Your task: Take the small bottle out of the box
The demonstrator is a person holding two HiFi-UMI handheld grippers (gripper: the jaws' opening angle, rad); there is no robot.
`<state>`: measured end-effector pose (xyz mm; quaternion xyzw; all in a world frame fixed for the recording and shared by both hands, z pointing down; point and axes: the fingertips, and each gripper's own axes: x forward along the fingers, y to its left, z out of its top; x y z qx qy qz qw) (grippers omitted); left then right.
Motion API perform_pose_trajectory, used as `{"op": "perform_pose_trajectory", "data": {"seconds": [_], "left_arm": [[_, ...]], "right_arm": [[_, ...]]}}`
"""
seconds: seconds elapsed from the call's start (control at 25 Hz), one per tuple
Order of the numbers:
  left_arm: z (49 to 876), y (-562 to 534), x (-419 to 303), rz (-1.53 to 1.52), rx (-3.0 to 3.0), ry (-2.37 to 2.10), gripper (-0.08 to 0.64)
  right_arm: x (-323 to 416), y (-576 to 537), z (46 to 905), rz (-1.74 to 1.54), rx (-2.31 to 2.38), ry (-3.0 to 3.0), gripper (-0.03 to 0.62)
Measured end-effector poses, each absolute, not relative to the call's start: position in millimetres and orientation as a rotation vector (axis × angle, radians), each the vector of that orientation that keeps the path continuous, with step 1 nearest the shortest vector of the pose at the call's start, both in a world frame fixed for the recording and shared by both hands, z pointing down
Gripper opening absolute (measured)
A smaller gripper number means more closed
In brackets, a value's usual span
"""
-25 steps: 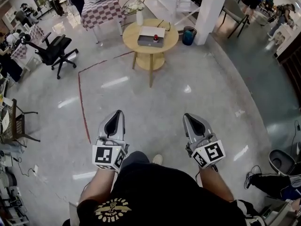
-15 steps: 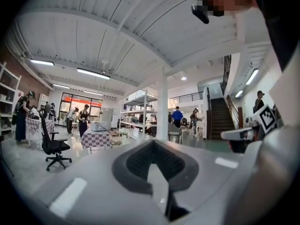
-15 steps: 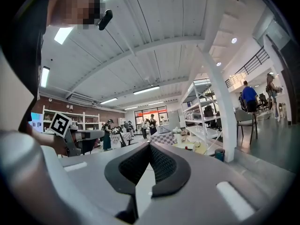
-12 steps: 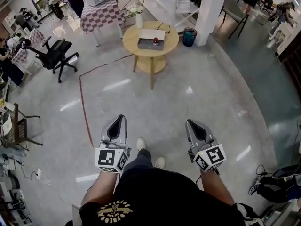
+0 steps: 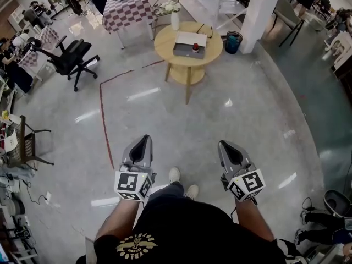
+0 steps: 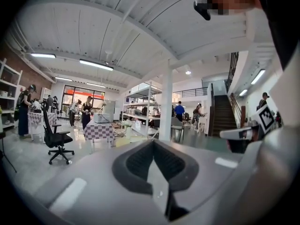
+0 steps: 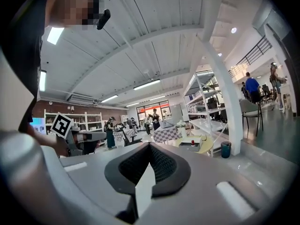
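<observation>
A grey box (image 5: pixel 188 42) lies on a round yellow table (image 5: pixel 164 47) far ahead across the floor. A small red-topped bottle (image 5: pixel 196 48) stands at the box's right end; whether it is in the box or beside it is too small to tell. The right gripper view shows the same table (image 7: pixel 209 146) and bottle (image 7: pixel 191 143) in the distance. My left gripper (image 5: pixel 144 140) and right gripper (image 5: pixel 226 146) are held side by side at waist height above the floor. Both have jaws together and hold nothing. The closed left gripper (image 6: pixel 152 144) and right gripper (image 7: pixel 149 147) point down the hall.
A white vase (image 5: pixel 175 20) stands at the table's back edge. A blue bin (image 5: pixel 234 42) and a white pillar (image 5: pixel 262 7) are to its right. A black office chair (image 5: pixel 70 59), a checkered table (image 5: pixel 127 11) and a red floor line (image 5: pixel 104 126) lie left. People stand at the back left.
The person has walked forward: the round table has shifted right and a little lower in the head view, and the feet show below the grippers. Both grippers stay shut.
</observation>
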<state>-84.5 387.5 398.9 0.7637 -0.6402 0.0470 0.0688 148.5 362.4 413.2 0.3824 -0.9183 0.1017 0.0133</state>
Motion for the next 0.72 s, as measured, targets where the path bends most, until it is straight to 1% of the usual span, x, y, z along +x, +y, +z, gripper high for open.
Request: {"op": "perform_pose_trajectory", "data": {"seconds": [0.28, 0.72], "left_arm": [[395.8, 322.2, -112.9, 0.099, 2.35, -1.87, 0.0], [375.5, 231.1, -134.6, -0.004, 2.479, -1.722, 0.0]], "right_arm": [[108.0, 313.6, 403.2, 0.277, 1.199, -2.838, 0.008], [73.4, 251.8, 367.9, 0.169, 1.327, -2.781, 0.008]]}}
